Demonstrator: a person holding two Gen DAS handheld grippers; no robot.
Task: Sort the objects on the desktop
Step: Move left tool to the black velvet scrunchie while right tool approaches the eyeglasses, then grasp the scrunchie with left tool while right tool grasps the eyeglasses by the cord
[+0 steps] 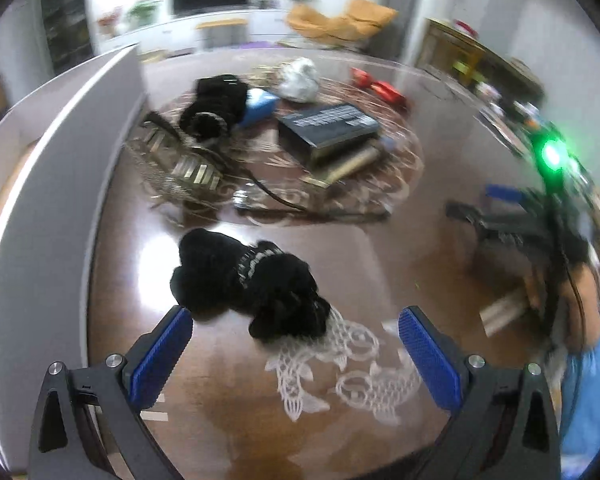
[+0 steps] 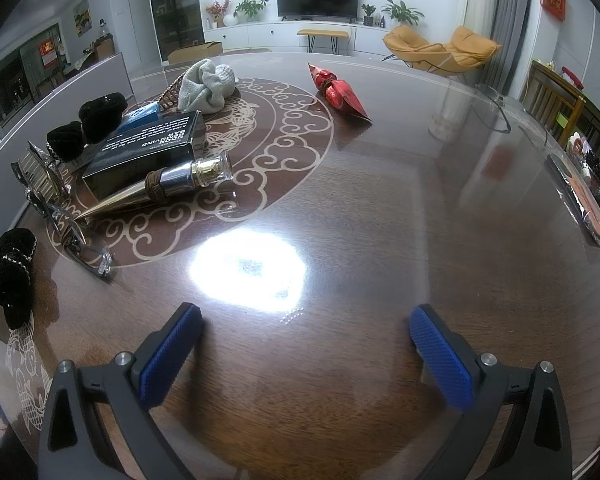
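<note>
A black fluffy scrunchie [image 1: 248, 280] lies on the brown table just beyond my left gripper [image 1: 296, 336], which is open and empty. It also shows in the right wrist view [image 2: 14, 276] at the far left. A second black scrunchie [image 1: 216, 106] [image 2: 92, 120], a black box [image 1: 328, 130] [image 2: 148, 152], a metal horn-shaped flask [image 2: 160, 190], a grey cloth [image 2: 208, 86], clear glasses [image 2: 80, 240] and a red wrapped packet [image 2: 338, 94] lie around the table's inlaid centre. My right gripper [image 2: 306, 330] is open and empty over bare table; it appears at the right of the left wrist view [image 1: 496, 216].
A grey panel [image 1: 40, 184] borders the table's left side. A metal hair clip [image 1: 188, 164] and a blue packet [image 1: 260, 106] sit near the box. A wooden chair [image 2: 556, 100] and cluttered items [image 2: 592, 184] stand at the right edge. White fish inlays [image 1: 340, 368] mark the tabletop near me.
</note>
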